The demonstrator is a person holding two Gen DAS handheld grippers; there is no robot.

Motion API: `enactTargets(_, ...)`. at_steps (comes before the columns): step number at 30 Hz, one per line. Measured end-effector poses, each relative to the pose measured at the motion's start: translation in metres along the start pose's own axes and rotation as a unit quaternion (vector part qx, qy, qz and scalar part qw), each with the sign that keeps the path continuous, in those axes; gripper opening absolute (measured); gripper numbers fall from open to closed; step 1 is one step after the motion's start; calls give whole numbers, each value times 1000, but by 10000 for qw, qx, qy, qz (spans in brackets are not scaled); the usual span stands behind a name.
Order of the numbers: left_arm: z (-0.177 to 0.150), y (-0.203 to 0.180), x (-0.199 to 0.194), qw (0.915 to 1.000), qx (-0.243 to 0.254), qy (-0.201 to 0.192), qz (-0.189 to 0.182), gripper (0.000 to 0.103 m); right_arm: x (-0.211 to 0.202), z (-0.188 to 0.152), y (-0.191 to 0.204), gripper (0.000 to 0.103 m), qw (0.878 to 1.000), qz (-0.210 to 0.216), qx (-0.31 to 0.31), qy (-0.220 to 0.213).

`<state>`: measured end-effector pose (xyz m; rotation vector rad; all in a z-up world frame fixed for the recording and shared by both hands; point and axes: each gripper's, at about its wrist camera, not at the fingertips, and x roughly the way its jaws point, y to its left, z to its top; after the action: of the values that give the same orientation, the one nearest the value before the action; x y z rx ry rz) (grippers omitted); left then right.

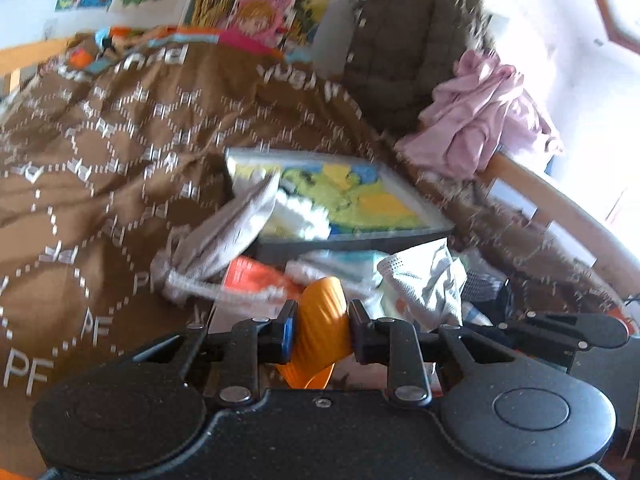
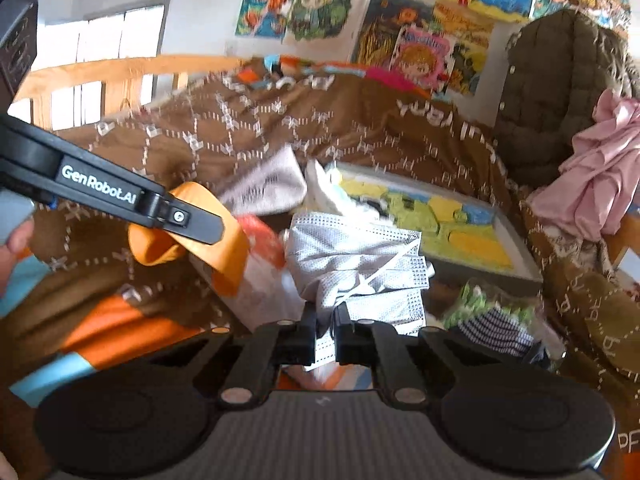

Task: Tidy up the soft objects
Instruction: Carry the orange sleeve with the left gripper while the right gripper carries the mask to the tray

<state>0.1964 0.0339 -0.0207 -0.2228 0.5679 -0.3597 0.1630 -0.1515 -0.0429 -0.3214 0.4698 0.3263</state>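
My left gripper (image 1: 322, 334) is shut on an orange ribbed soft object (image 1: 320, 320), held above the brown bedspread; the right wrist view shows this orange object (image 2: 192, 224) hanging from the left gripper's arm. My right gripper (image 2: 324, 334) is shut on a stack of grey face masks (image 2: 360, 256), lifted in front of a grey tray (image 2: 516, 268). The grey tray (image 1: 340, 242) holds a yellow, green and blue picture and white fluffy items. A grey drawstring pouch (image 1: 224, 232) leans over the tray's near left corner. The masks (image 1: 424, 284) appear right of the orange object.
A brown patterned bedspread (image 1: 100, 160) covers the bed. A dark padded jacket (image 1: 408, 52) and pink cloth (image 1: 480, 116) hang at the right over a wooden rail (image 1: 560, 204). A striped fabric item (image 2: 492, 328) lies right of my right gripper. Posters (image 2: 400, 12) cover the wall.
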Motion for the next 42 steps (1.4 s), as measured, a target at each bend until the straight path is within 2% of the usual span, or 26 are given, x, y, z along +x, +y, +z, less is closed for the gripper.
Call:
enactTargets(4, 4, -1, -7, 9992, 29, -398, -22, 29, -9, 4, -4, 9, 9994, 9, 63, -342)
enactTargets(10, 17, 1, -5, 9985, -119, -531, 32, 29, -17, 15, -15, 9, 9969, -81, 100, -778)
enactTargets(15, 39, -1, 3, 9968, -244, -764, -44, 29, -9, 29, -33, 9, 9945, -124, 258, -1011)
enactTargets(19, 63, -7, 29, 9966, 7, -828, -22, 29, 12, 44, -50, 9, 9915, -261, 435, -1198)
enactTargets(24, 91, -4, 75, 9973, -38, -733, 39, 29, 50, 67, -76, 9, 9872, -306, 760, -1369)
enactTargets(28, 111, 6, 121, 9981, -330, -514, 115, 29, 87, 80, -102, 9, 9845, -200, 1240, -1226)
enactTargets(32, 124, 14, 165, 9976, -588, -334, 146, 29, 120, 79, -124, 9, 9845, -28, 1520, -872)
enactTargets(36, 127, 17, 198, 9975, -665, -155, 168, 29, 146, 71, -139, 9, 9820, 59, 1832, -465)
enactTargets(42, 120, 20, 229, 9955, -835, 215, 402, 30, 173, 57, -149, 9, 9749, 162, 2218, 7)
